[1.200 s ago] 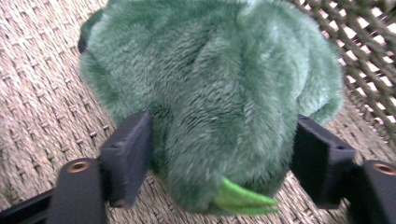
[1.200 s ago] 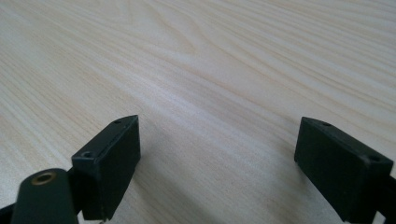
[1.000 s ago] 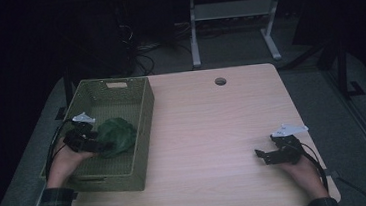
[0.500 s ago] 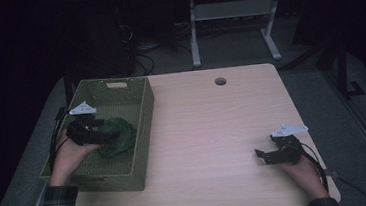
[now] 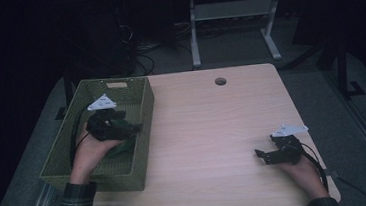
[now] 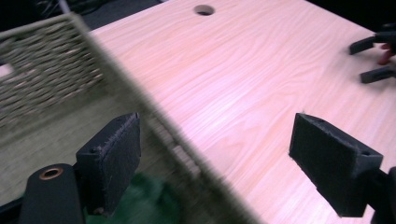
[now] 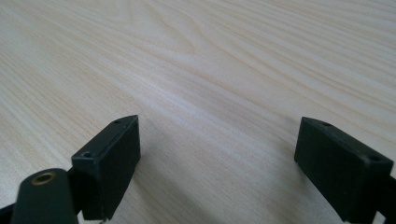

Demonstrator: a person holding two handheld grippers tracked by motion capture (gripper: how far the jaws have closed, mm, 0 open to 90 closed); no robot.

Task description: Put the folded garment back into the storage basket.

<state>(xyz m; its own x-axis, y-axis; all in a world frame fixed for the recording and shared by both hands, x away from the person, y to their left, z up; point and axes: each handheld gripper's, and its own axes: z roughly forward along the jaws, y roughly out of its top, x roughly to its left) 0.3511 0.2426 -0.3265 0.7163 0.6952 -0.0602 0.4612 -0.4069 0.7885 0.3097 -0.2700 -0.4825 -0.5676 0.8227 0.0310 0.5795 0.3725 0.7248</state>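
Note:
A green woven basket (image 5: 97, 176) stands on the left part of the light wooden table (image 5: 208, 131). A green cloth (image 5: 124, 148) lies inside it against the right wall, mostly hidden under the person's hand. My left gripper (image 5: 132, 130) hovers open over the cloth, pointing across the basket's rim toward the table. In the left gripper view the jaws (image 6: 217, 140) stand wide apart with nothing between them; the cloth (image 6: 144, 200) shows low by the left jaw and the basket wall (image 6: 42, 70) runs behind. My right gripper (image 5: 262, 157) rests open near the table's front right, its jaws (image 7: 217, 149) spread over bare wood.
A round cable hole (image 5: 220, 81) sits near the table's far edge. A metal stand (image 5: 234, 23) and cables lie on the dark floor beyond. The left gripper view catches the right gripper (image 6: 373, 56) far across the table.
The left hand and its gripper have moved right inside the basket, over the green cloth, up to the right wall. The right gripper has stayed in place.

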